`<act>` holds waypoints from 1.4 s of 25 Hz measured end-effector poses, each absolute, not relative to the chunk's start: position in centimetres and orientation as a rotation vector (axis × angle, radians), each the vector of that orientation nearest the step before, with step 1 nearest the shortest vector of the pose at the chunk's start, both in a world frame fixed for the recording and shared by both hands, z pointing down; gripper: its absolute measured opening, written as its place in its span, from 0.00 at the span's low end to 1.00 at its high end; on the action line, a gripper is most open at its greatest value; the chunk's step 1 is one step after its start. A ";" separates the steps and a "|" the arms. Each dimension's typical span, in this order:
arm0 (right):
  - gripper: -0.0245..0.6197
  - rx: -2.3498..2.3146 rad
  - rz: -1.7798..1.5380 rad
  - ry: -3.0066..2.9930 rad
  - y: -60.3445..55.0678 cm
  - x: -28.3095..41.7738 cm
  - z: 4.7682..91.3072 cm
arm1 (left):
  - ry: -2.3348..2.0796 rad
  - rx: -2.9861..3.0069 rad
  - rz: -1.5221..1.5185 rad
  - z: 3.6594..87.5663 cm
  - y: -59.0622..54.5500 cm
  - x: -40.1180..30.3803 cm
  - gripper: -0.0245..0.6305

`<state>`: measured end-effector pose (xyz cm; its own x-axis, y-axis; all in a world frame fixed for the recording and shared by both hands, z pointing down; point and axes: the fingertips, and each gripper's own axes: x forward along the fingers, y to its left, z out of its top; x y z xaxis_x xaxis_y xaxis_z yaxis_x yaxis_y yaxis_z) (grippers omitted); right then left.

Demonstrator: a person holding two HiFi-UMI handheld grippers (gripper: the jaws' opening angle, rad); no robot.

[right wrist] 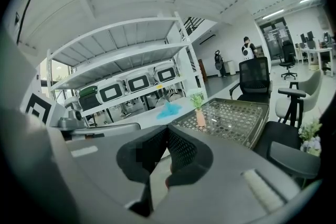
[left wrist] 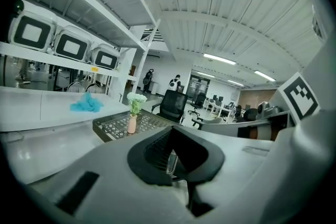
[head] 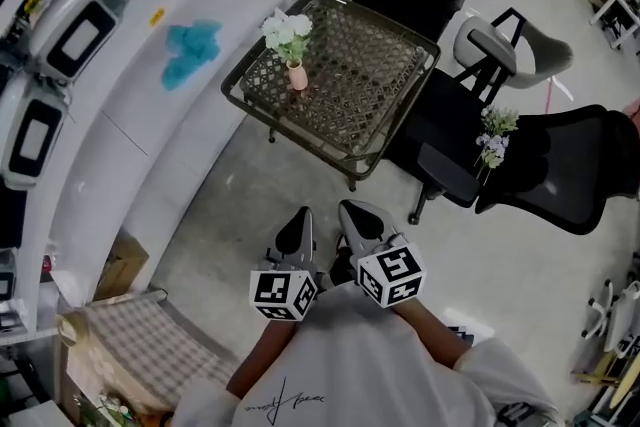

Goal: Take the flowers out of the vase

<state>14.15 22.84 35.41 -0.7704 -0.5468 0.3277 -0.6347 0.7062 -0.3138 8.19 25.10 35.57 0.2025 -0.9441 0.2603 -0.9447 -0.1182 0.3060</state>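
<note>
A small pink vase (head: 297, 75) with white flowers (head: 287, 33) stands upright near the left corner of a low wicker table (head: 392, 93). Both grippers hover over the floor well short of the table, side by side and pointing toward it. My left gripper (head: 300, 217) is shut with nothing in it, and so is my right gripper (head: 352, 210). The left gripper view shows the flowers (left wrist: 136, 98) and vase (left wrist: 132, 124) far beyond the closed jaws (left wrist: 172, 135). The right gripper view also has the vase (right wrist: 200, 119) far ahead of its closed jaws (right wrist: 167, 131).
A white shelving unit (head: 110, 125) with several white appliances and a blue cloth (head: 190, 50) runs along the left. Black office chairs (head: 545, 165) and a grey chair (head: 510, 50) stand right of the table; one black seat bears another flower bunch (head: 494, 137). A cardboard box (head: 120, 265) sits lower left.
</note>
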 end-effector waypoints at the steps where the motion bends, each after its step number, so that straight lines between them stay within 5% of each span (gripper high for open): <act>1: 0.05 0.947 0.615 -2.706 22.4 14.2 35.4 | -1.764 2.085 0.003 35.5 24.7 8.2 0.04; 19: 0.05 1.017 0.587 -2.731 19.3 14.5 34.7 | -1.795 2.064 -0.011 35.1 22.0 6.9 0.04; 35: 0.05 1.016 0.523 -2.718 12.6 7.1 34.8 | -1.764 2.094 -0.047 33.9 13.6 -0.1 0.04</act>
<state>7.06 12.57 34.83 -0.7463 -0.5952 0.2980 -0.6633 0.7025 -0.2581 -0.13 13.63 33.93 0.2030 -0.9524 0.2273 -0.9389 -0.1235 0.3212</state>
